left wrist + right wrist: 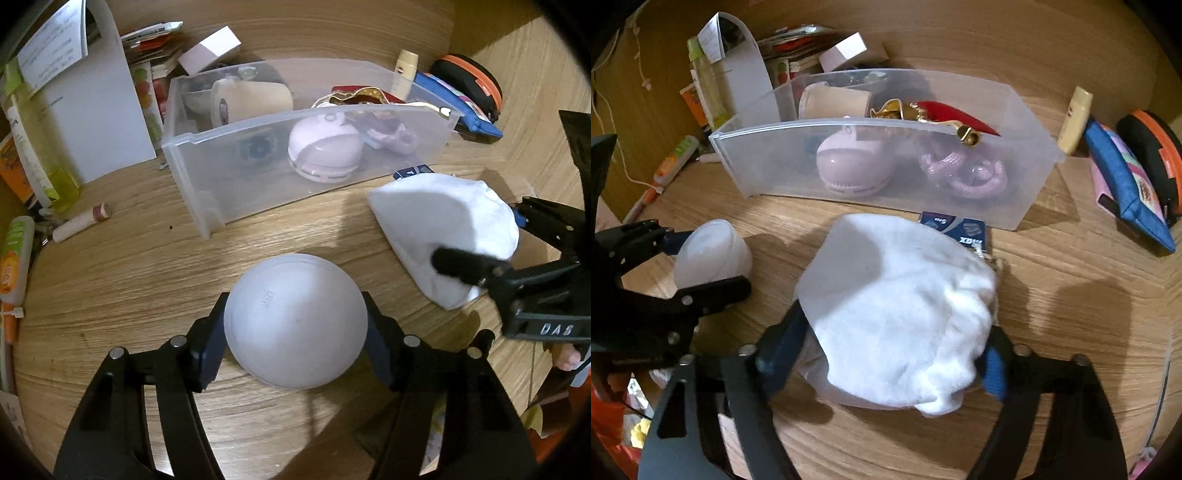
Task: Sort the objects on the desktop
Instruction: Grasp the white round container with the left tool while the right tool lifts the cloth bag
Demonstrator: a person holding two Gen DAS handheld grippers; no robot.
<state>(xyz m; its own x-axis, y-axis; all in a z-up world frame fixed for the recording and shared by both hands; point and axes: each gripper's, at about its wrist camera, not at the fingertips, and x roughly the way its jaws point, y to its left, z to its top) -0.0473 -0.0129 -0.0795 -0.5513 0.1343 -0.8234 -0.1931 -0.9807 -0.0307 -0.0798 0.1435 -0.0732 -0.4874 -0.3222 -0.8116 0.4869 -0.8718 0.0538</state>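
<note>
My left gripper (pixel 295 325) is shut on a frosted white round cup (pixel 295 321), held bottom-forward just above the wooden desk; the cup also shows in the right wrist view (pixel 709 254). My right gripper (pixel 886 347) is shut on a white fluffy bag (pixel 897 314), which also shows in the left wrist view (pixel 447 232). A clear plastic bin (pixel 280 177) stands behind both; it also shows in the right wrist view (pixel 886 162). It holds a pink dome device (pixel 325 147), a tape roll (pixel 251 99), a pink coiled cord (pixel 960 170) and a red-gold ornament (pixel 945 118).
A small blue packet (pixel 960 229) lies under the bag's far edge. A blue pouch (pixel 1126 184), an orange-black case (pixel 1152 147) and a cream tube (pixel 1075 122) lie at the right. Bottles, papers and a white box (pixel 92 110) crowd the left; a lip balm (pixel 81 221) lies loose.
</note>
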